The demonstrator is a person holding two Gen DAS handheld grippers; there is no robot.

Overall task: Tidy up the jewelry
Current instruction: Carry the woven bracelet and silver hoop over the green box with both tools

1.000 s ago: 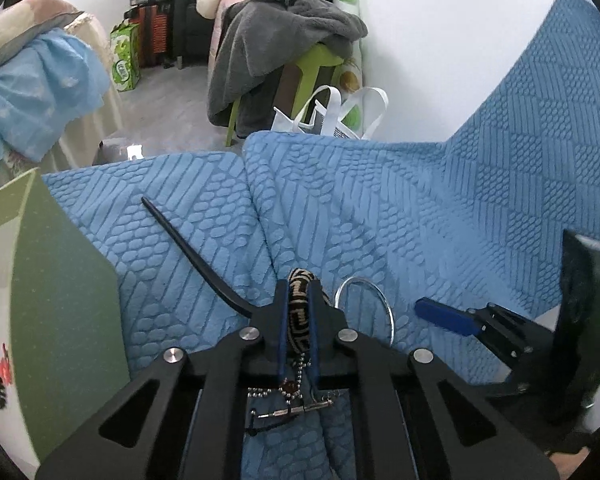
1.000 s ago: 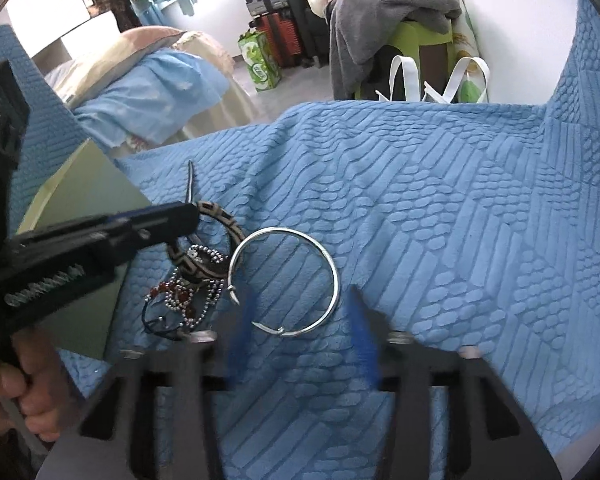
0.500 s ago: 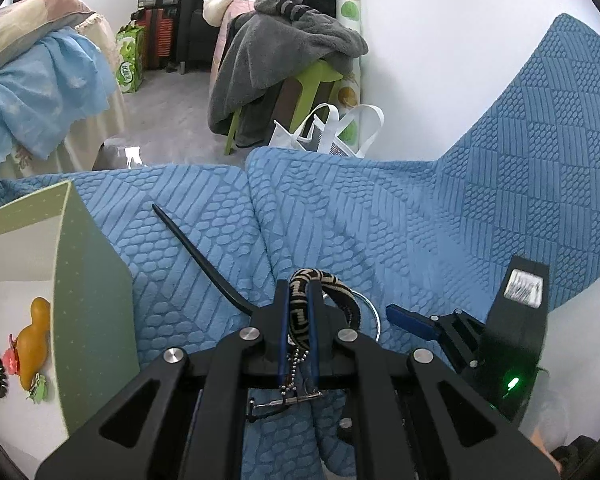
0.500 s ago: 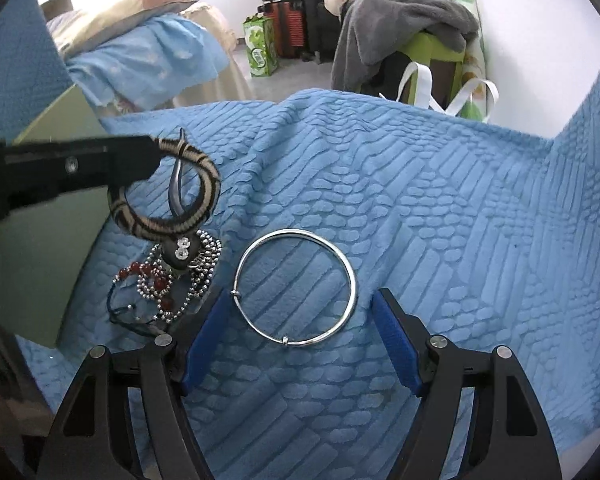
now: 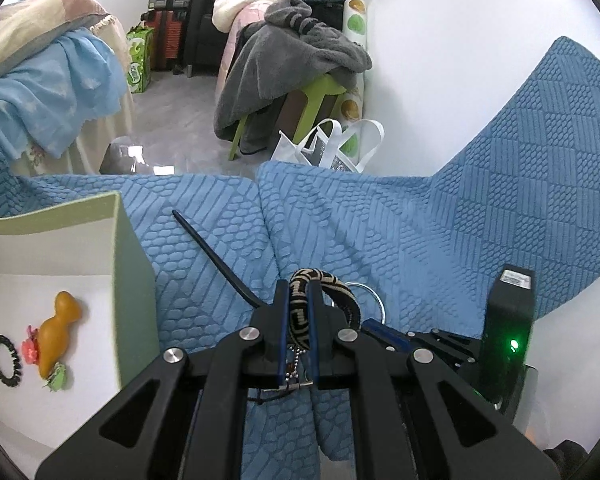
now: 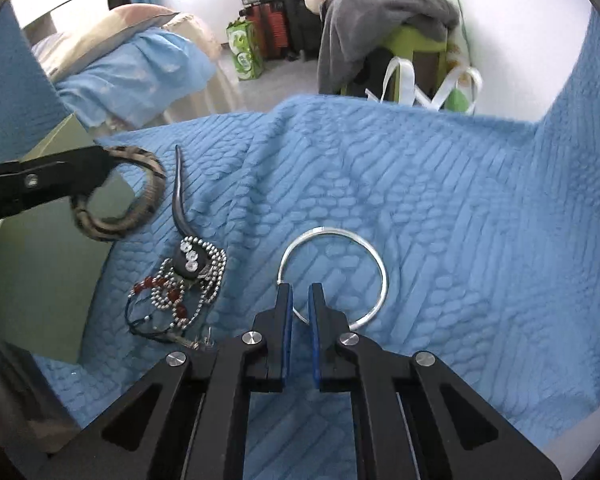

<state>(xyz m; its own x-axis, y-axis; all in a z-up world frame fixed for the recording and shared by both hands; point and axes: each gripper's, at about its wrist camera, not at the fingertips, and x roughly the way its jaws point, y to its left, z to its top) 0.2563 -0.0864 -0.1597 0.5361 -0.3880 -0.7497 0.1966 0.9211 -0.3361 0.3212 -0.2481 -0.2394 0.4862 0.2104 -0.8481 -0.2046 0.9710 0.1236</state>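
L gripper is clamping a brown-and-black patterned bracelet, holding it lifted off the blue textured bedspread, just beside the green box's right wall. Box is sitting open at L, white inside, w/ an orange duck-shaped clip and a black beaded ring lying in it; plenty of bare floor left there.

R gripper is closing, jaws almost together on the near rim of a thin silver bangle lying flat. Open bedspread stretching R and ahead of it. Just L of bangle: a tangle of ball chain and red beads w/ a black curved hair stick, crowding the way toward the box.
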